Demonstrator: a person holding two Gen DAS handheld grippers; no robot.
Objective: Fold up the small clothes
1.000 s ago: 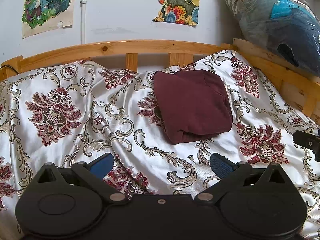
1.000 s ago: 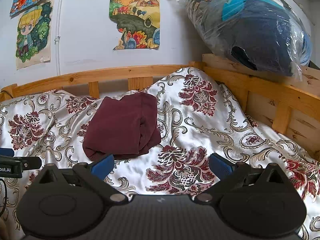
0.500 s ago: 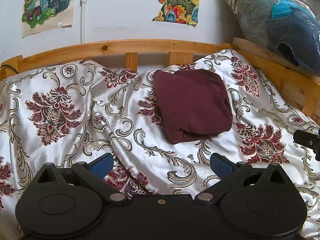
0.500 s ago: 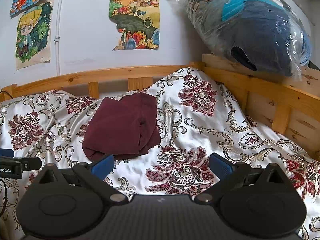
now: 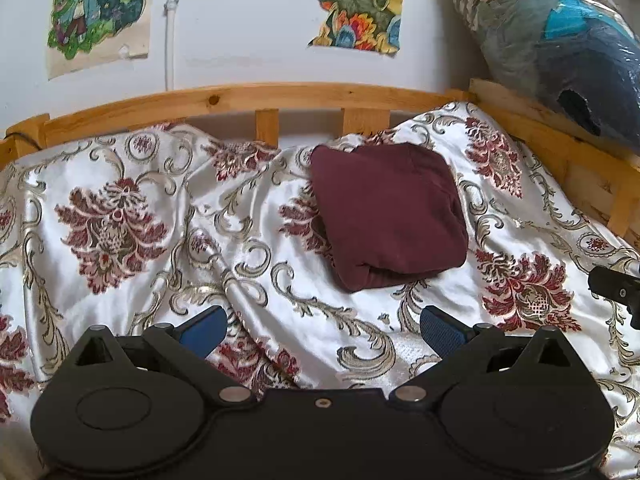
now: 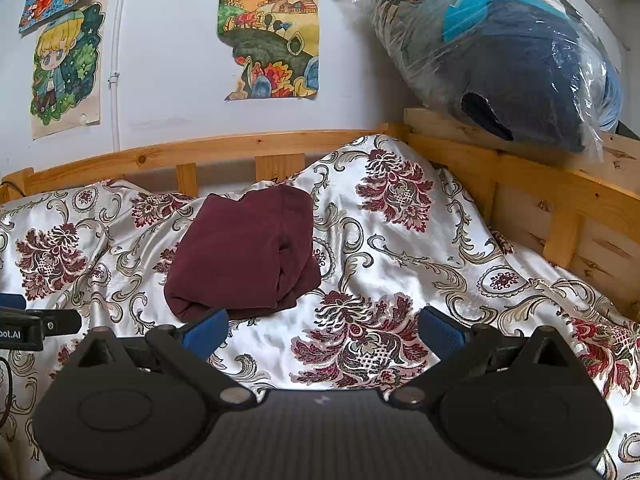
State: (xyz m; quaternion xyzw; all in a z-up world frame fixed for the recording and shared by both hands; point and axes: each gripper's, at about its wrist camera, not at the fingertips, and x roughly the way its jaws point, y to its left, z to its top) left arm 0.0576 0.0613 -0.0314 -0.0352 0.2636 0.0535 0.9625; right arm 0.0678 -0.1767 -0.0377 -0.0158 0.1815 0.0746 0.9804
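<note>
A dark maroon garment (image 5: 386,212) lies folded into a compact square on the patterned satin bedspread (image 5: 160,248), near the wooden headboard. It also shows in the right wrist view (image 6: 244,252). My left gripper (image 5: 322,330) is open and empty, held back from the garment above the spread. My right gripper (image 6: 320,332) is open and empty too, with its left fingertip (image 6: 206,330) just in front of the garment's near edge. Each gripper's tip shows at the edge of the other's view.
A wooden bed rail (image 5: 240,100) runs along the back and the right side (image 6: 560,196). A large plastic-wrapped bundle of bedding (image 6: 500,60) rests on the right rail. Posters (image 6: 272,36) hang on the white wall.
Almost nothing. Both grippers stay open and in place; the right gripper's tip in the left wrist view has drifted very slightly.
</note>
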